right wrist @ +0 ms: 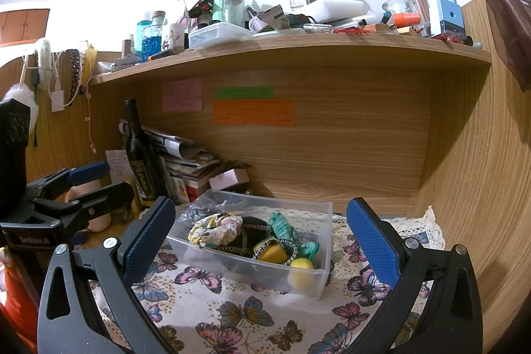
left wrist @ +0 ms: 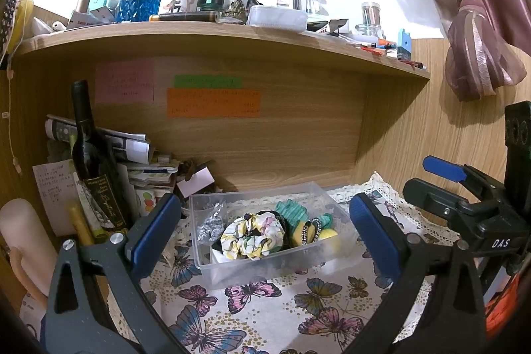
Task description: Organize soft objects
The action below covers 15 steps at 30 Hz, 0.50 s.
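Currently I hold the left gripper (left wrist: 265,231) and the right gripper (right wrist: 262,238) with jaws spread wide and nothing between them, both short of the clear plastic bin (left wrist: 338,241) on the butterfly cloth (left wrist: 265,314). Inside the bin lie the floral scrunchie (left wrist: 252,236), a green scrunchie (left wrist: 292,211) and yellow soft pieces (right wrist: 300,267).

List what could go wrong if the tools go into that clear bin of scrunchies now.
1. The clear bin is light and sits on a loose butterfly cloth; a pull on the floral scrunchie could probably drag or tip it.
2. The scrunchies lie tangled with a beaded band, so one grab may lift several.
3. The wine bottle stands close beside the left tool; a sideways swing might topple it.
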{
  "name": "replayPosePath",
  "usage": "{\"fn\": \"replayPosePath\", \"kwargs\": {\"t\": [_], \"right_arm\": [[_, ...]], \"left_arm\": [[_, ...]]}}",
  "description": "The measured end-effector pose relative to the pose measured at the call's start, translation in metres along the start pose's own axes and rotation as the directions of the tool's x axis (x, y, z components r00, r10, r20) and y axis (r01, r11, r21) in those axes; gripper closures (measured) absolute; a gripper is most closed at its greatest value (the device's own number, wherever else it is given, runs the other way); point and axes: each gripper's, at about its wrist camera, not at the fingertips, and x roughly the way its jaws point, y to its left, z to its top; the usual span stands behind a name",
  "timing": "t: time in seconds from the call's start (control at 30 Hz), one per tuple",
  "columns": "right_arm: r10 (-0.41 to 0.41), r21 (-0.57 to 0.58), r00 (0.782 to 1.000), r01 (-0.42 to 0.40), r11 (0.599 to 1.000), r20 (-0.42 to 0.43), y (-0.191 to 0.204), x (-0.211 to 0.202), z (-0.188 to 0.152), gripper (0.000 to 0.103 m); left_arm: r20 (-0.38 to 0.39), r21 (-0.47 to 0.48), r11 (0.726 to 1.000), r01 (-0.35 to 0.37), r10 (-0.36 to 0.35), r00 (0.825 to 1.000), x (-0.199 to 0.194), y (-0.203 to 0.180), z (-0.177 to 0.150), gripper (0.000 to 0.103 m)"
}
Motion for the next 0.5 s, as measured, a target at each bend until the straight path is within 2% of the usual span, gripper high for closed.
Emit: {"fn": "replayPosePath", "kwargs": {"t": [0.5], "right_arm": [[-0.002,-0.001,1.000,0.002,1.000,0.000,0.0007,-0.0003,-0.0003,0.000]], "left_arm": [[-0.003,0.002,1.000,0.008,-0.008,1.000,0.0003,-0.0029,-0.0003,0.000]]}}
